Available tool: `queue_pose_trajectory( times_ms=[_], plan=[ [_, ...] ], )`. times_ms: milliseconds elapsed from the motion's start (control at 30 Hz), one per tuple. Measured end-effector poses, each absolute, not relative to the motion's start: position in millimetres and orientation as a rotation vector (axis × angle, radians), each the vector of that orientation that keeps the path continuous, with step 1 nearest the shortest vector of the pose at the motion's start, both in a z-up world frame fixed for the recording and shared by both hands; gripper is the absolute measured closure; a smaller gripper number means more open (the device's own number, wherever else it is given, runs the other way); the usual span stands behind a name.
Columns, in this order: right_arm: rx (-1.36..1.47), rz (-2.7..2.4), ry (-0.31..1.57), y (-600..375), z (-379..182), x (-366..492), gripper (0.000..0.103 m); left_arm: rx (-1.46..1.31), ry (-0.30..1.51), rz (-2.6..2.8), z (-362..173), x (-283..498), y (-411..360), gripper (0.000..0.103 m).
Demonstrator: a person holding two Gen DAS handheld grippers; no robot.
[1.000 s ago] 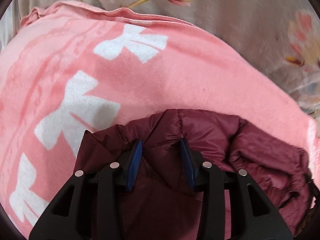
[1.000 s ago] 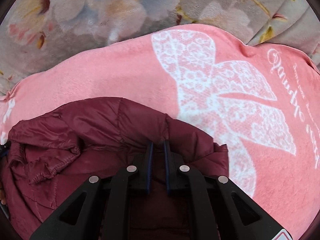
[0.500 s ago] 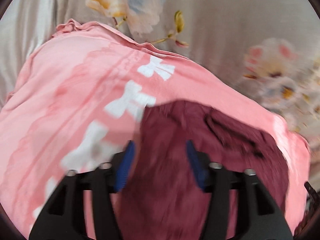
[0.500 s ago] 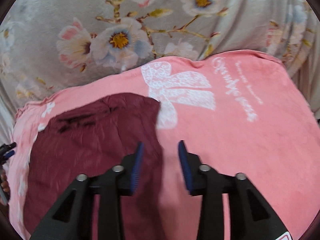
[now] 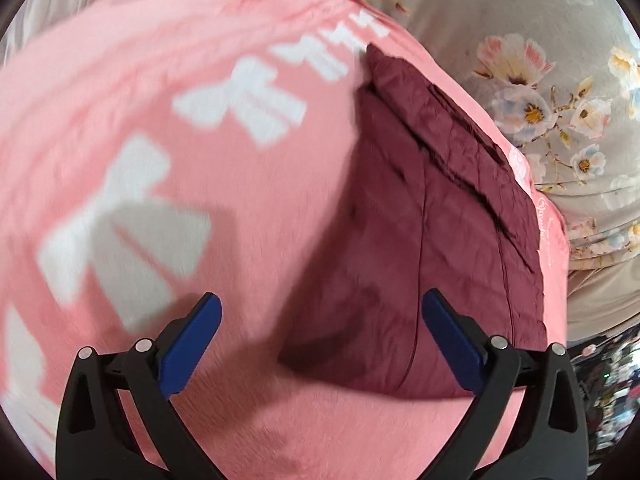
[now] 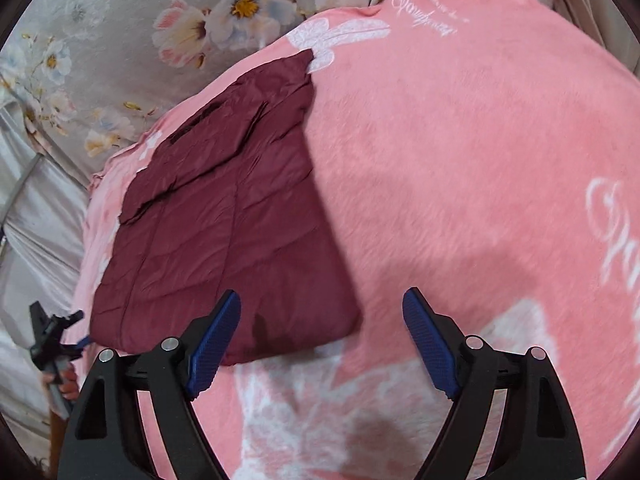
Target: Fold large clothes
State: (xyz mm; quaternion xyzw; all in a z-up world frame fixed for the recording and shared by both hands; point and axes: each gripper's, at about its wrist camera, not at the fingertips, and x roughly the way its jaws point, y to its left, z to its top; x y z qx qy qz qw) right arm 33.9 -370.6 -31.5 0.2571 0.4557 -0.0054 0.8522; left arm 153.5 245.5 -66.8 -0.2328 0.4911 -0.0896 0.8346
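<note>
A maroon quilted garment (image 5: 432,216) (image 6: 224,216) lies folded into a flat rectangle on a pink blanket (image 5: 200,184) (image 6: 460,184). In the left wrist view my left gripper (image 5: 322,320) hangs above the garment's near left corner, jaws opening wide, nothing between its blue pads (image 5: 192,344). In the right wrist view my right gripper (image 6: 322,320) hovers over the garment's near right corner and bare blanket, jaws opening, holding nothing. The left gripper (image 6: 52,340) also shows at the far left edge of the right wrist view.
The pink blanket, printed with white bows (image 5: 248,100) and script (image 6: 616,232), lies on a grey floral bedspread (image 5: 540,92) (image 6: 140,32). Dark clutter (image 5: 608,380) sits beyond the bed edge at lower right. A hand (image 6: 66,384) holds the left gripper's handle.
Both grippers let go of the maroon garment, opened wide and pulled back toward the near edge. The garment now lies flat and spread on the blanket.
</note>
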Motion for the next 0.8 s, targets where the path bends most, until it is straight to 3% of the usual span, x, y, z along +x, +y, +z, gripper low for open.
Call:
queue_pose_trajectory(
  times_ms=[133,267,300,367,400,433,467,567,800],
  plan=[
    [0.567,-0.002,0.939,-354,-41,32,0.021,-0.431,1.007,-0.188,-71,145,225,0.007],
    [0.629,-0.009,0.901,-350,-41,37,0.023,-0.458,1.013,-0.237,-70,148,211,0.035],
    [0.64,-0.022,0.897,-349,-42,40,0.031,-0.461,1.017,-0.233,-71,149,208,0.04],
    [0.631,-0.047,0.907,-348,-44,45,0.059,-0.473,1.023,-0.228,-71,151,204,0.059],
    [0.633,-0.049,0.915,-348,-44,46,0.079,-0.482,1.019,-0.225,-71,150,204,0.065],
    [0.657,-0.029,0.91,-348,-44,46,0.089,-0.489,1.013,-0.22,-69,148,204,0.078],
    [0.676,-0.022,0.895,-347,-41,43,0.092,-0.487,1.005,-0.213,-66,146,204,0.089],
    [0.66,-0.01,0.839,-343,-21,27,0.097,-0.506,0.968,-0.225,-53,133,207,0.096],
    [0.64,0.052,0.681,-333,40,-48,0.099,-0.475,0.87,-0.296,6,71,203,0.099]
  ],
)
